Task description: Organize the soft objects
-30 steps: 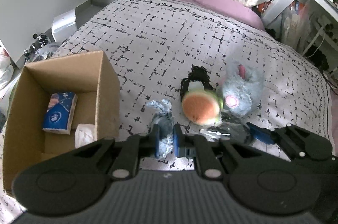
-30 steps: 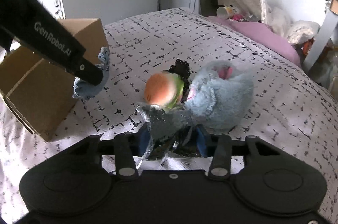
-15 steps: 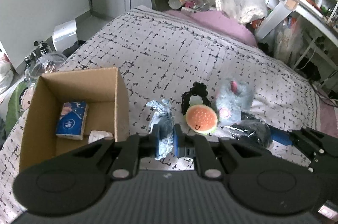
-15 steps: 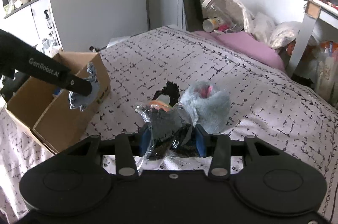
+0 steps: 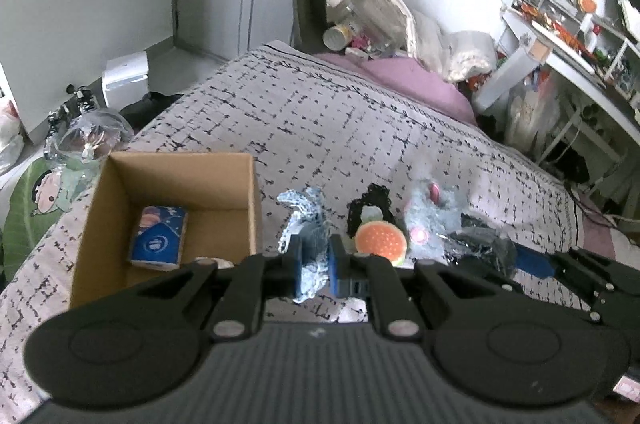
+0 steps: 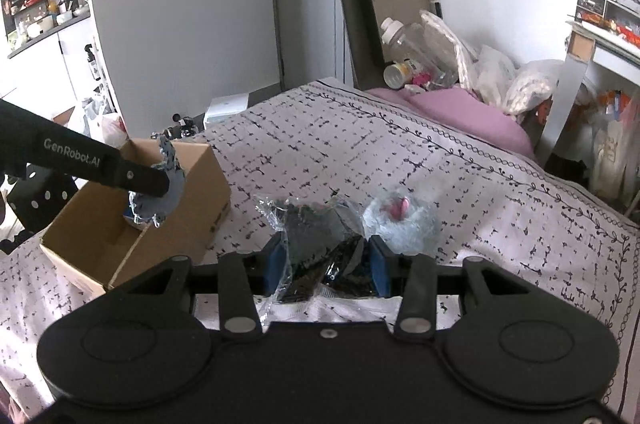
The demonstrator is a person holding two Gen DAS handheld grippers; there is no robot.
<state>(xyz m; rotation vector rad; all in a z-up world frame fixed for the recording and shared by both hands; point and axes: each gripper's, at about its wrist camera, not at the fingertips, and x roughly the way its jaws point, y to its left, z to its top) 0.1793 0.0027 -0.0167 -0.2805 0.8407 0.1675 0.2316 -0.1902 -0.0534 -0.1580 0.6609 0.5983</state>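
Both grippers hold soft things above the bed.
The left gripper [image 5: 313, 261] pinches a blue-grey cloth [image 5: 308, 224] beside the cardboard box [image 5: 172, 163]; the right gripper [image 6: 329, 266] clamps a clear-wrapped dark bundle [image 6: 320, 236], perhaps fabric.

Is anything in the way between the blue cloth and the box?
Nothing visible. The left gripper holds the blue cloth up by the box, whose top is open. Inside, a tissue pack leaves bare floor.

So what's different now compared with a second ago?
Both grippers rose off the bed. The left gripper carried its blue-grey cloth toward the cardboard box; the right gripper lifted its plastic-wrapped dark bundle. Both grips held. The burger plush stayed put.
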